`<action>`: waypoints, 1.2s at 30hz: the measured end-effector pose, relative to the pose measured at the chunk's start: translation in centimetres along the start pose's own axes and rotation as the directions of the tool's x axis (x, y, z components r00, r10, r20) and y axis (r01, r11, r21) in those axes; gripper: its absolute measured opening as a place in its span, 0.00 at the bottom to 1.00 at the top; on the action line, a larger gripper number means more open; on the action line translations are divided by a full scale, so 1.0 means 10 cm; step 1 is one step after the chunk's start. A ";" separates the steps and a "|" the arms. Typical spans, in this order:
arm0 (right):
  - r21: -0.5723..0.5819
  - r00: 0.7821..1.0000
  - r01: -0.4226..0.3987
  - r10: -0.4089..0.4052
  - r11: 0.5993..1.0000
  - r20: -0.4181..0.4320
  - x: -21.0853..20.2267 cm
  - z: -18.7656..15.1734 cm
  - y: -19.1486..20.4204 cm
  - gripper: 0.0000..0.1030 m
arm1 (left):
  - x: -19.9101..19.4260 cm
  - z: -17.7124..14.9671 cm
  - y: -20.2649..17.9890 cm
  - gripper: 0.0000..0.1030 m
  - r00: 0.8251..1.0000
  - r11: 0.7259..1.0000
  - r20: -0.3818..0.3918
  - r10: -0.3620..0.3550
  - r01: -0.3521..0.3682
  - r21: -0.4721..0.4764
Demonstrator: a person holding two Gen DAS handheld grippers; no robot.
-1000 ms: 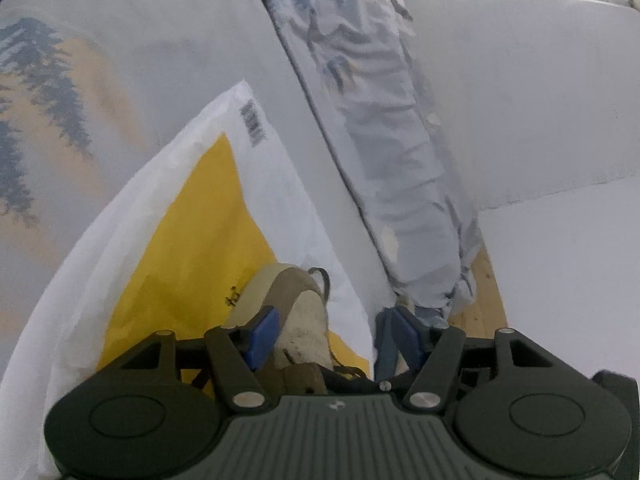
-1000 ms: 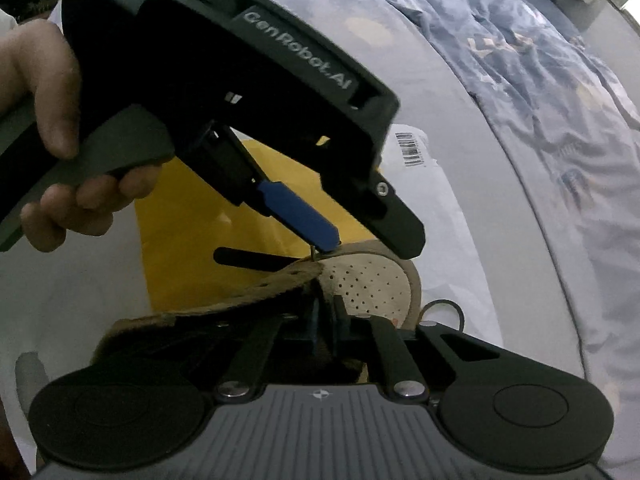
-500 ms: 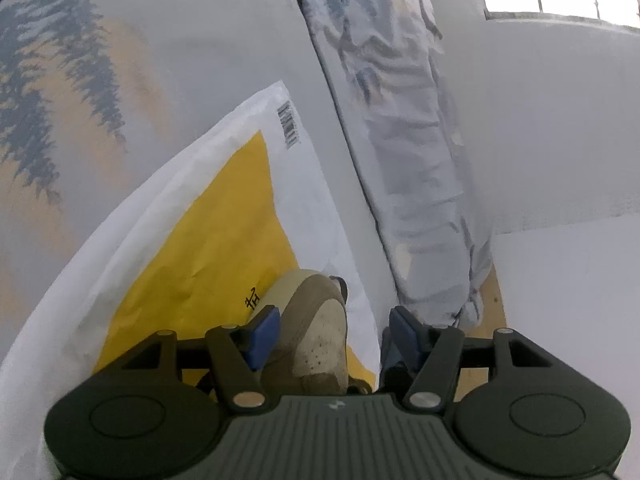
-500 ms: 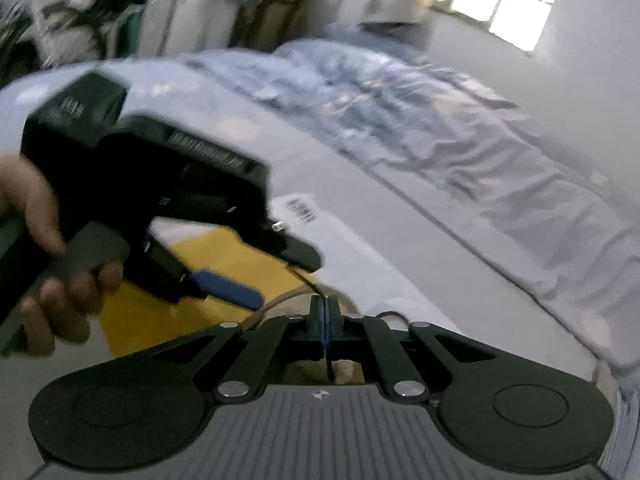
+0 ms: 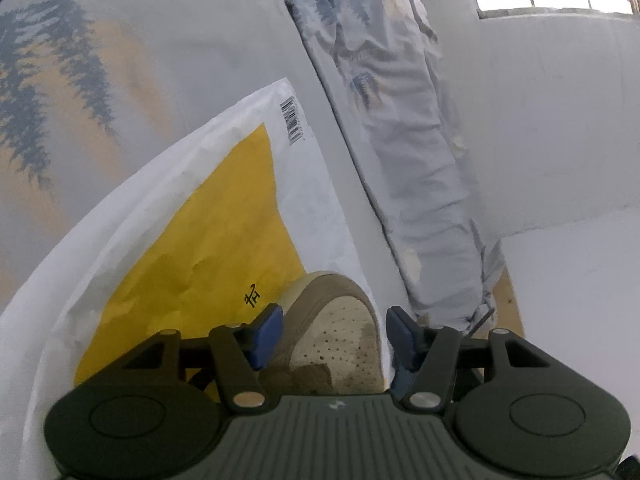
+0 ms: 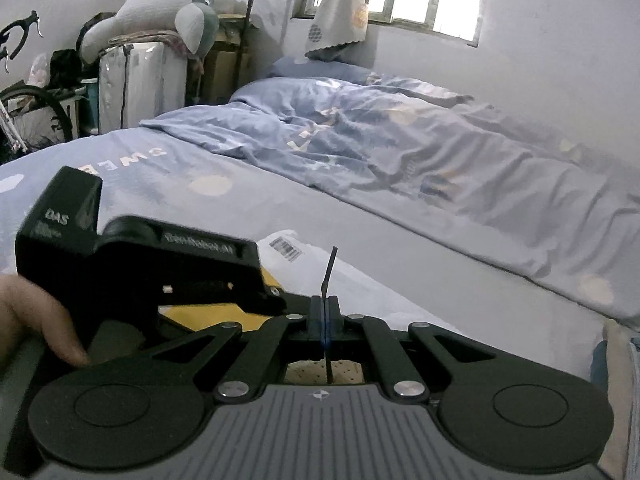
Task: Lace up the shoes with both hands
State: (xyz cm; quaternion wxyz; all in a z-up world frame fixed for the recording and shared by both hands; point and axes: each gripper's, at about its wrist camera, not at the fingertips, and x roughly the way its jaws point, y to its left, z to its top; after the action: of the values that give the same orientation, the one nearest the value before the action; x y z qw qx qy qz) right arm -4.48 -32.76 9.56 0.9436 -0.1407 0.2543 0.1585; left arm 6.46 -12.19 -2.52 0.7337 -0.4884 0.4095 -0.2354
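Right gripper point(image 6: 324, 312): clamped on lace point(image 6: 329, 268)
Left gripper point(image 5: 334, 334): closing around shoe point(image 5: 340, 328); untouched
Risk: lace tip slips out; shoe shifts if unsteadied

A bed point(image 6: 420, 264) carries everything, its pale blue sheet point(image 5: 192, 56) printed with dark trees at the upper left of the left wrist view and white letters at the left of the right wrist view. A rumpled duvet point(image 6: 400, 148) lies across the bed's upper right, a pillow point(image 6: 320, 68) beyond it under the window. A white and yellow bag point(image 5: 208, 216) with a barcode lies flat on the sheet at lower centre. A tan shoe point(image 5: 340, 336) rests on the bag's right part.
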 end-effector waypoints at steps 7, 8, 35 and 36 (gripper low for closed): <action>0.088 0.997 0.049 -0.044 0.995 -0.062 0.08 -0.14 -0.26 0.00 | -0.12 -0.05 -0.26 0.50 0.996 0.979 -0.049 0.068 -0.057 0.194; 0.116 0.997 0.048 -0.041 0.992 -0.065 0.07 -0.15 -0.31 0.00 | -0.15 -0.11 -0.35 0.50 0.994 0.959 -0.055 0.096 -0.078 0.273; -0.046 0.978 -0.209 0.208 0.977 -0.022 -0.16 0.51 0.14 0.00 | -0.12 -0.84 -0.81 0.29 0.971 0.659 0.007 0.238 -0.167 0.734; -0.037 0.978 -0.209 0.209 0.977 0.013 -0.24 0.57 0.13 0.00 | -0.12 -0.84 -0.80 0.29 0.971 0.661 0.006 0.238 -0.167 0.731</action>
State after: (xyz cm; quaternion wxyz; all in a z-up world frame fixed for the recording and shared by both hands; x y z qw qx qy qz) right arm -4.42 -30.10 15.33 0.9212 -0.1284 0.2570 0.2624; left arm -0.70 -19.02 3.63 0.8691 -0.0977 0.3669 -0.3170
